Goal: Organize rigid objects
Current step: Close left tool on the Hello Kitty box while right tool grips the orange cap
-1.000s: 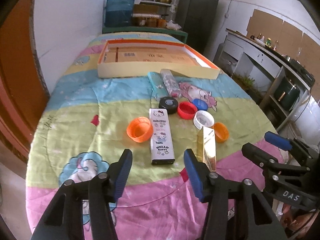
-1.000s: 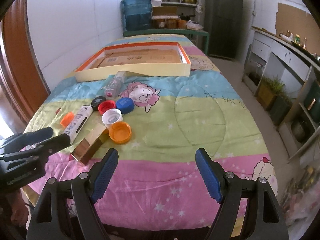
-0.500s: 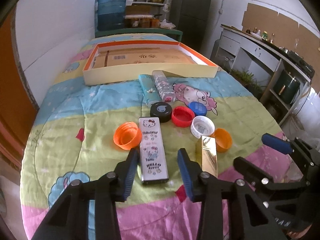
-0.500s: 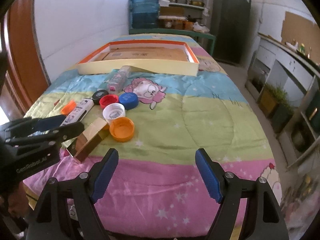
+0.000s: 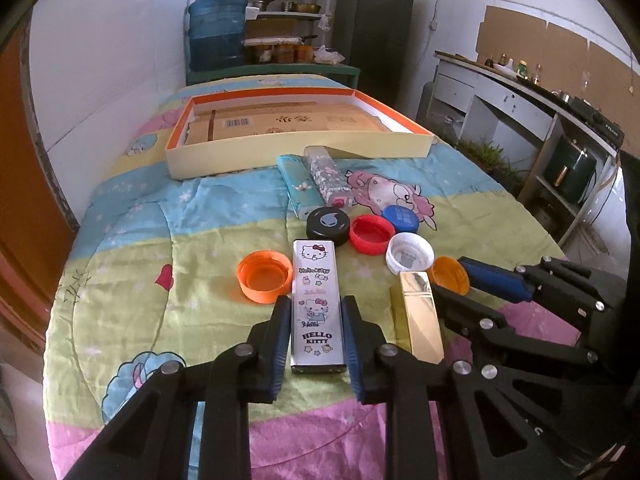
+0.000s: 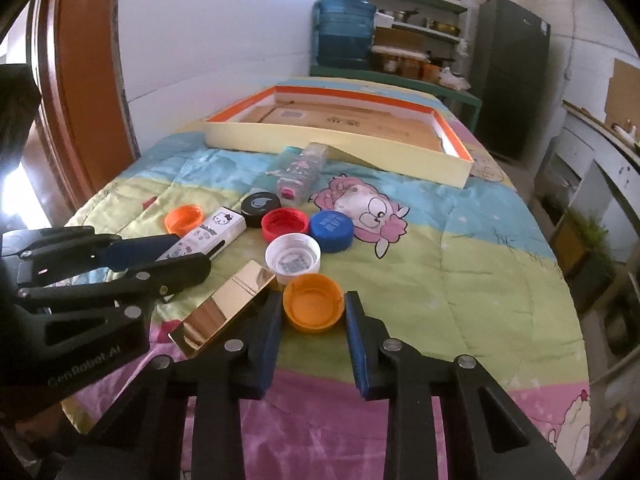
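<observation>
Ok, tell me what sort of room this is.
Most likely a home kitchen or utility room: a fridge, shelves of pots and jars, a big water jug, and a quilt-covered table.

Quilt-covered table (image 5: 120, 280): open tray (image 5: 296, 156) at the far end holds a flat carton (image 5: 280, 124); two slim boxes (image 5: 316, 184) lie side by side before it. Nearer, a cluster of bottle caps (image 5: 370, 234); a printed tin (image 5: 317, 304) lies between the left gripper (image 5: 316, 336) pads, one lone cap (image 5: 264, 276) touching its left, a metallic box (image 5: 418, 320) to its right. The nearest cap (image 6: 314, 302) sits between the right gripper (image 6: 312, 328) pads, just right of that box.
</observation>
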Motion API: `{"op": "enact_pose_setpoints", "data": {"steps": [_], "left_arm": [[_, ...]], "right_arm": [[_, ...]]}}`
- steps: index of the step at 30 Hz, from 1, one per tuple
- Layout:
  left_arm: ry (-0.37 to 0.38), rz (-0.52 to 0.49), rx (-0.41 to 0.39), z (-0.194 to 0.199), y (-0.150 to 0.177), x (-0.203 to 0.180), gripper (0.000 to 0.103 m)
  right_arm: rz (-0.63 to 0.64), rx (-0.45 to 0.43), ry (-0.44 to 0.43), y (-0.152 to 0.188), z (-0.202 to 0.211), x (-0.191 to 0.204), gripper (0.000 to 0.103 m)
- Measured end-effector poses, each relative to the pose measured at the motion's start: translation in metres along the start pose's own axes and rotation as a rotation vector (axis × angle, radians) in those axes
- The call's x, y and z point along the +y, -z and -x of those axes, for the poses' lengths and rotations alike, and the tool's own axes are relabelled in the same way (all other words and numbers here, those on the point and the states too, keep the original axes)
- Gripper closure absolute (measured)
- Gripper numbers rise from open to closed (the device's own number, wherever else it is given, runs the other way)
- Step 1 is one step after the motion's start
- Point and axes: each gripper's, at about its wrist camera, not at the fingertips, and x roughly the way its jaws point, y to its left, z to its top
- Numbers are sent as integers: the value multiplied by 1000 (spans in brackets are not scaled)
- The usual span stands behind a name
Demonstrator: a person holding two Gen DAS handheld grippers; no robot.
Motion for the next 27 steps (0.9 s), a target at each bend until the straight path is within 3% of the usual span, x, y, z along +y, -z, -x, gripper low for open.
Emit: {"op": "enact_pose_setpoints", "data": {"steps": [19, 27], "left_arm": [[43, 42, -37, 22, 0, 5, 77], [-12, 65, -56, 34, -8, 6, 77]], "right_arm": [[-62, -16, -28, 0, 16, -8, 72], [-69, -26, -33, -6, 22, -10, 72]]}}
